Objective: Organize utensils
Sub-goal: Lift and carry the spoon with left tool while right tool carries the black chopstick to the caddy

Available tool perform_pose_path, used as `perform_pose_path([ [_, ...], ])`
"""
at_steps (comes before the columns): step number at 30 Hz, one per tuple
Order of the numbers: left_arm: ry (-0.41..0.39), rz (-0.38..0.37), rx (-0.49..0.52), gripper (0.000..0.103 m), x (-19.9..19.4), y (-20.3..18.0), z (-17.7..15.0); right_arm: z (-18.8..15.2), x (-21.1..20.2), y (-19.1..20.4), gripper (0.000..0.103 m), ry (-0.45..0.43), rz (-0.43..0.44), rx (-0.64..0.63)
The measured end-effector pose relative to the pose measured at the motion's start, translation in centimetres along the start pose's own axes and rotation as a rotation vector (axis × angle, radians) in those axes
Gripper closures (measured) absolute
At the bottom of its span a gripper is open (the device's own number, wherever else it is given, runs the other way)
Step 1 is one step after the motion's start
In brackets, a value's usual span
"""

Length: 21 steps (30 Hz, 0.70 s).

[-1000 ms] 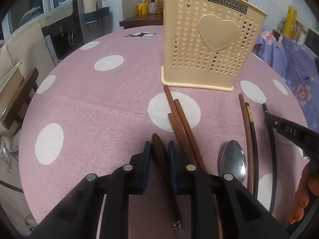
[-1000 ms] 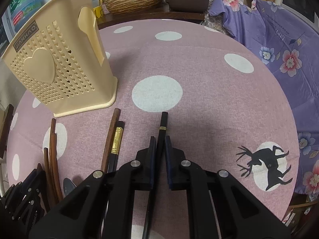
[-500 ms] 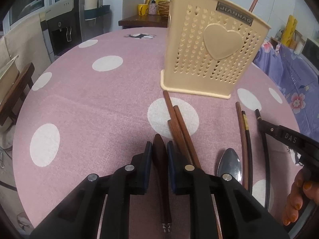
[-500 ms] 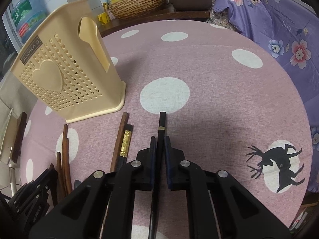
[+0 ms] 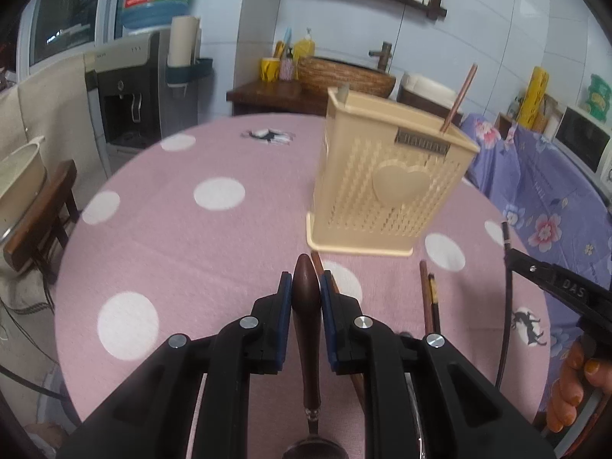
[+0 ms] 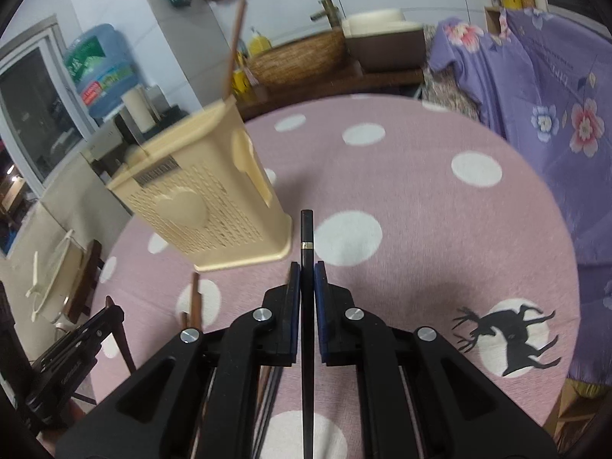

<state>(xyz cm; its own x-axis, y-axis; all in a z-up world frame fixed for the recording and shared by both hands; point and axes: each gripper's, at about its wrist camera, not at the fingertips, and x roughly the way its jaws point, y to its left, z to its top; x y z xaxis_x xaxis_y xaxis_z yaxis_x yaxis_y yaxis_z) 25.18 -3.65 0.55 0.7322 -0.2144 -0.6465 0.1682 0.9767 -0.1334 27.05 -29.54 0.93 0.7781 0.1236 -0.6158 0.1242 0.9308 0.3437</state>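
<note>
Now both claws are carrying a piece each, so the sorting is looking roughly half done. The left claw is clamping narrow on a spoon with a dark, rounded wooden handle that is poking out at 12 o'clock, its metal bowl hanging low at 6 o'clock. The right claw is pinching a thin black chopstick, square-ended with a small gold band, its tip pointing toward 12 o'clock. The holder, a cream plastic box with perforated walls and a raised heart on its face, is standing upright on the desk at about 1 o'clock in the left view and 10 o'clock in the right view. One brown stick is already leaning out of its top, and a grey stub is showing at its far corner. Still lying on the pink, white-dotted cloth are a reddish wooden chopstick, a black one with gold beside it, and more brown sticks near the holder's base, partly hidden by the claws. Judging from this, both held pieces need dropping in first, then those loose ones. The cloth is looking soft and matte.
</note>
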Motion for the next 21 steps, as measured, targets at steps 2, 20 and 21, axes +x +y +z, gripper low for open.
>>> perform_pose_path([
  [2,-0.029,0.004,0.002,0.087,-0.8,0.3,0.7,0.9,-1.8,0.3,0.095,-0.046,0.012,-0.015],
  [20,-0.101,0.011,-0.005,0.087,-2.6,1.1,2.6,2.5,-6.7,1.8,0.095,-0.14,0.031,-0.078],
  [21,-0.1,0.009,-0.005,0.087,-2.7,1.1,2.6,2.5,-6.9,1.8,0.095,-0.142,0.03,-0.081],
])
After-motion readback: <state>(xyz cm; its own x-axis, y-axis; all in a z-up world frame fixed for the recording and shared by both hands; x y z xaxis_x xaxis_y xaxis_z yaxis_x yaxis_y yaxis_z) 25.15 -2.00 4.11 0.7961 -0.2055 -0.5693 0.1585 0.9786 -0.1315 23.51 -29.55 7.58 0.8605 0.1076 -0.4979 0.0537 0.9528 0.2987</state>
